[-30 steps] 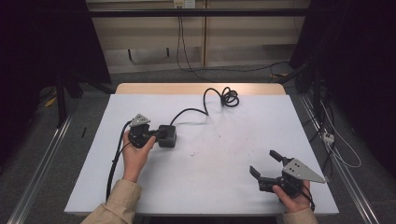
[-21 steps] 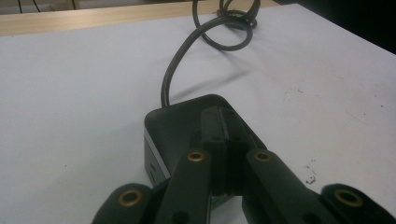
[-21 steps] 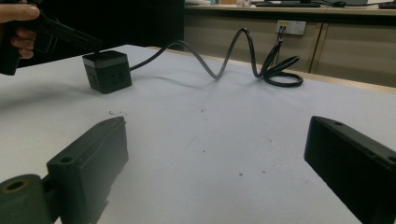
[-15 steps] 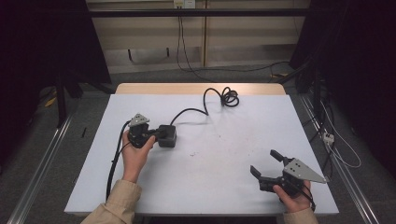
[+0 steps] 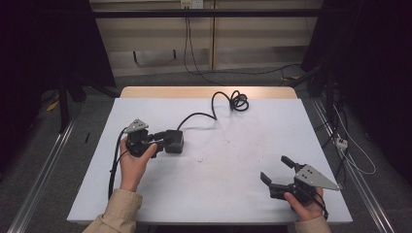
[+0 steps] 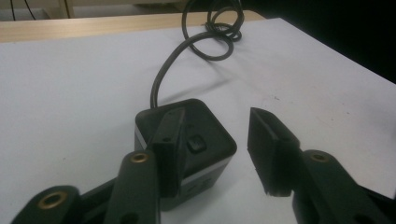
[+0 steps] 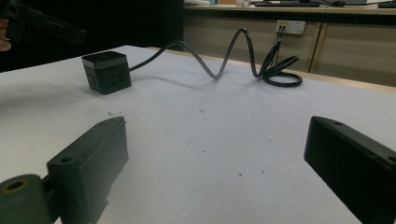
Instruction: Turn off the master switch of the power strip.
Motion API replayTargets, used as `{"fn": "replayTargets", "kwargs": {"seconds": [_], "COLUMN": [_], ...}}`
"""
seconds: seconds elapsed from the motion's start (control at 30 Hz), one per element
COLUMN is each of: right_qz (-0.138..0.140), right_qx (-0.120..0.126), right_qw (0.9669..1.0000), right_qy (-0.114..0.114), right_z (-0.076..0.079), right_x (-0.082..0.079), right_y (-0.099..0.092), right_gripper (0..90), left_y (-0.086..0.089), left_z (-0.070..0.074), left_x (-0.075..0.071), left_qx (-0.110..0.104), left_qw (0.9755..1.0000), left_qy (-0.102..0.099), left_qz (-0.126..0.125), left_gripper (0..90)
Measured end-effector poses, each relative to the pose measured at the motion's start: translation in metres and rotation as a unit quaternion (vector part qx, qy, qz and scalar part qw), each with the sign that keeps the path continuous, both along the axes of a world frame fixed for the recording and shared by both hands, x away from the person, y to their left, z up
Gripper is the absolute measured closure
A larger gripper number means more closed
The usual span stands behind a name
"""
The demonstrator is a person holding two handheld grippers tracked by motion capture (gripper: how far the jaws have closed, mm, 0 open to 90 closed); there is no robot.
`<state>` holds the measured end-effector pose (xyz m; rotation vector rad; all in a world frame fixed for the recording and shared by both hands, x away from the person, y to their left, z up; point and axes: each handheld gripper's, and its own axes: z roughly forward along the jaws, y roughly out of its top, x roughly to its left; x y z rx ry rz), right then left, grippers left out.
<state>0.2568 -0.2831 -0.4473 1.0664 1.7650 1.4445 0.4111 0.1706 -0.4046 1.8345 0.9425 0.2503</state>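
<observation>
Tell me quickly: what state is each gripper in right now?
Left gripper: open, jaws just been opening, one jaw over the black cube socket, no grip.
Right gripper: open, holding nothing.

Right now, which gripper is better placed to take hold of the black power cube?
The left gripper. Its jaws, which have just been opening, stand at the black power cube, one over its top and one beside it. The right gripper sits open at the near right of the white table, well away.

I see a white surface [image 5: 233, 189] with small dark specks, a wall socket [image 7: 290, 26] behind it, and loose cables [image 5: 350, 155] on the floor.
</observation>
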Motion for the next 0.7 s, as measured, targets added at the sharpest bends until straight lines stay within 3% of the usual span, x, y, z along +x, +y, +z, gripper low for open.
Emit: {"fn": "replayTargets", "kwargs": {"seconds": [0.23, 0.37, 0.7], "right_qz": [-0.002, -0.001, -0.002], "right_qx": [0.003, 0.002, 0.004], "right_qw": [1.0000, 1.0000, 1.0000], "right_qy": [-0.001, -0.002, 0.000], "right_z": [0.001, 0.001, 0.001], "right_x": [0.000, 0.000, 0.000], "right_y": [0.000, 0.000, 0.001], "right_gripper": [5.7, 5.7, 5.7], "left_y": [0.005, 0.011, 0.023], "left_z": [0.000, -0.002, -0.007], "left_x": [-0.010, -0.016, -0.029], "left_qx": [0.007, 0.005, -0.006], "left_qw": [1.0000, 1.0000, 1.0000], "left_qy": [0.003, 0.007, 0.002], "left_qz": [-0.002, 0.003, -0.005], "left_gripper": [46.3, 36.0, 22.9]}}
